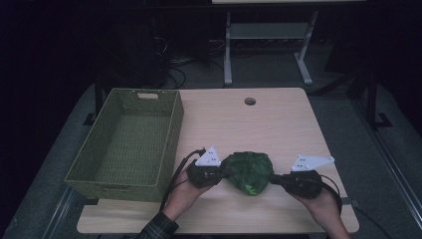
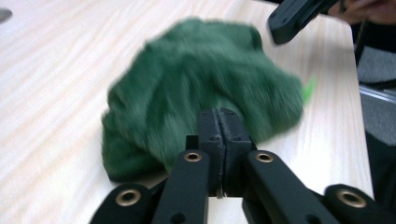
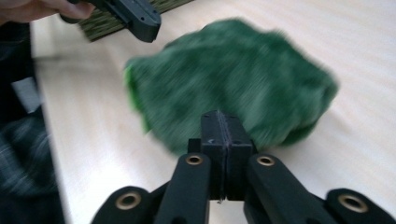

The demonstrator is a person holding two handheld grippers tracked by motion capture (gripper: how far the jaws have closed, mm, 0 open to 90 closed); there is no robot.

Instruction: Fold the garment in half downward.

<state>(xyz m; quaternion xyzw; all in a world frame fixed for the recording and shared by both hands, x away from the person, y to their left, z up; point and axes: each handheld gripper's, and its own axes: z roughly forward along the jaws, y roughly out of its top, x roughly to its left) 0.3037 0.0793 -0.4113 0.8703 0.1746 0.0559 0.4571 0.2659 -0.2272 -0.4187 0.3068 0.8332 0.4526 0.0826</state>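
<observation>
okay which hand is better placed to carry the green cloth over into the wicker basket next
Left, probably. The left gripper sits on the side of the green cloth nearest the basket; the right gripper is on the far side. Both look shut at the cloth's edges.

- At nine o'clock of my grippers the basket (image 1: pixel 130 142) walls off the left.
- Toward twelve o'clock, the table (image 1: pixel 249 124) lies open.

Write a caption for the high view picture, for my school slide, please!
Two handheld grippers, left gripper and right gripper, pinch a crumpled green cloth beside a green basket.
</observation>
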